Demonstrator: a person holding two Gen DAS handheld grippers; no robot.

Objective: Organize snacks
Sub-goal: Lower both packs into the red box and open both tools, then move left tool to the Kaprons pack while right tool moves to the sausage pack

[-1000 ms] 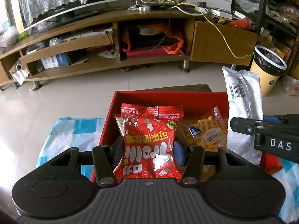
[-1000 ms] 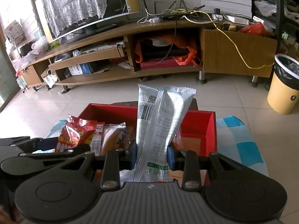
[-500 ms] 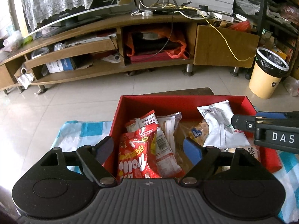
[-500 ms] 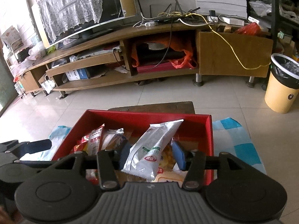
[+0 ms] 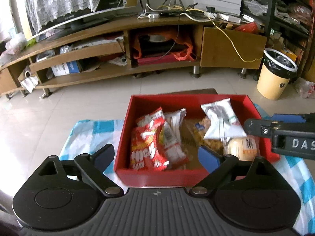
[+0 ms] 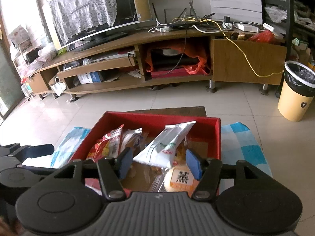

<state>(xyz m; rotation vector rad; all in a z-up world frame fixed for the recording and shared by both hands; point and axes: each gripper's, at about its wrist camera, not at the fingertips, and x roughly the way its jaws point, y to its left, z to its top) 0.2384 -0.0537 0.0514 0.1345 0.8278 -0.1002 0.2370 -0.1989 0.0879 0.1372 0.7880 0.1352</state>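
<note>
Left view: I log a tiled floor, a far TV stand (image 5: 137,45), a bin (image 5: 275,74) at right. My left gripper (image 5: 157,155), jaws just spread and empty, hangs over the red box (image 5: 157,175) with the red snack bag (image 5: 147,147) in it.
Right view: my right gripper (image 6: 157,162), jaws just parting, clear of the silver packet (image 6: 167,145) lying in the box.

the red snack bag (image 5: 149,147) ahead of the left claw is motion-blurred, its print unreadable. the bun packet (image 6: 182,179) below the right claw's fingers is partly hidden by the claw body.
</note>
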